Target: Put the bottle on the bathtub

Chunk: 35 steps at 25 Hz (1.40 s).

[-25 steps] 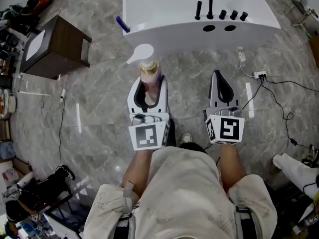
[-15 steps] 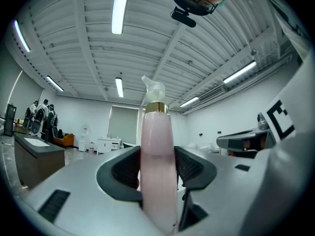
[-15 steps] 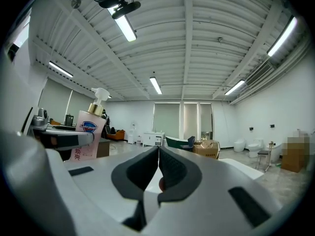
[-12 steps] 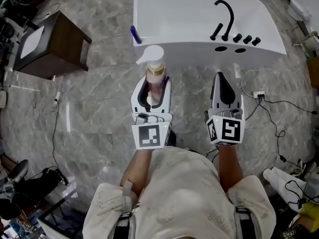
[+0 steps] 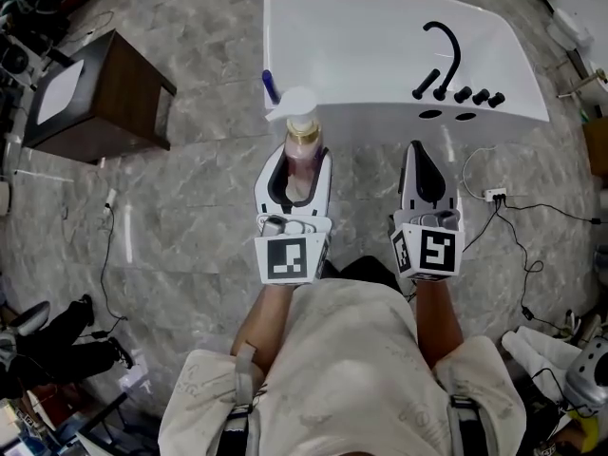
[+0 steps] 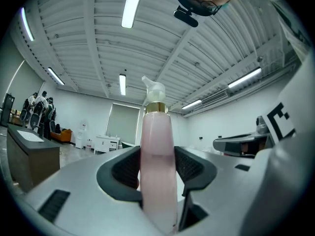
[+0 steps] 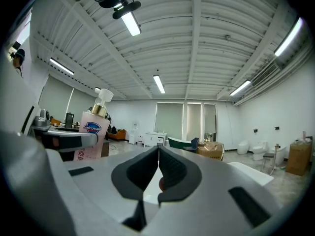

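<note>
My left gripper (image 5: 302,162) is clamped on the pink pump bottle (image 5: 305,148). In the left gripper view its dark pads (image 6: 124,170) press against both sides of the bottle (image 6: 157,146), spread only as far as the body is wide. The bottle stands upright, with its gold collar and white pump head rising above the jaws. From the head view I see it held over the grey marble floor (image 5: 190,217), just short of the white bathtub (image 5: 361,46). The pump head overlaps the tub's near rim, beside a small blue object (image 5: 271,85) I cannot identify.

My right gripper (image 5: 423,160) is clenched with nothing in it. In its own view (image 7: 158,168) the two jaws meet along one line, and the labelled bottle (image 7: 91,132) shows off to the left. This gripper points at the tub side below the black faucet (image 5: 442,50).
</note>
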Motion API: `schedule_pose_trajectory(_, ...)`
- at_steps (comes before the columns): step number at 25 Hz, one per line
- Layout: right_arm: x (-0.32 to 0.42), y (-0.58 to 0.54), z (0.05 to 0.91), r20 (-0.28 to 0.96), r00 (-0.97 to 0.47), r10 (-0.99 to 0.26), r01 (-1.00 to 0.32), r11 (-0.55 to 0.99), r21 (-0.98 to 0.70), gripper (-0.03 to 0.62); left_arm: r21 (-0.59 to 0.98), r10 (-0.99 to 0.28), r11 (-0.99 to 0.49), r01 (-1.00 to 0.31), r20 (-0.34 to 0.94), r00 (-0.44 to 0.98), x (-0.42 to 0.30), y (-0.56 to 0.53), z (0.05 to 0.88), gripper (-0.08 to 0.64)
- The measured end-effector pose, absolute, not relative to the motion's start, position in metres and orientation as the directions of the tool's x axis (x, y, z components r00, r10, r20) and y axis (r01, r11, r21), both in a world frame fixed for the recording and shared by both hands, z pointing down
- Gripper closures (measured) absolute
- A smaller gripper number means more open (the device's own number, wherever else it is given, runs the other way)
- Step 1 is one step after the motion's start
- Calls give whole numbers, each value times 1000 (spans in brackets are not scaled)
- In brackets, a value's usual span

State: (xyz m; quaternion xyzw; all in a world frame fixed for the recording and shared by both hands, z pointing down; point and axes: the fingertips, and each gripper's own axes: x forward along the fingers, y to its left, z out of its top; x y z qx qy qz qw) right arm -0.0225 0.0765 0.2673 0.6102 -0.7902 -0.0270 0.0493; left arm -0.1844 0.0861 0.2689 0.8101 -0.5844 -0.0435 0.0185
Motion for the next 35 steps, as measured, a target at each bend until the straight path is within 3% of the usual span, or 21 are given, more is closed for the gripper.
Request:
schedule_pose_trajectory(13, 15, -11, 288, 38, -221, -974, -973, 223, 57, 601, 83, -932, -364, -928, -37, 362, -148, -15, 276, 348)
schedule_pose_trajectory(29, 189, -182, 295, 42, -114, -993, -993, 113, -24, 601, 28, -904, -427, -904, 15, 427, 14, -201, 274, 348)
schedule_pose_trajectory(35, 216, -227, 316, 81, -141, -987, -990, 138, -38, 601, 40, -904, -422, -906, 51, 424, 44, -244, 307, 348)
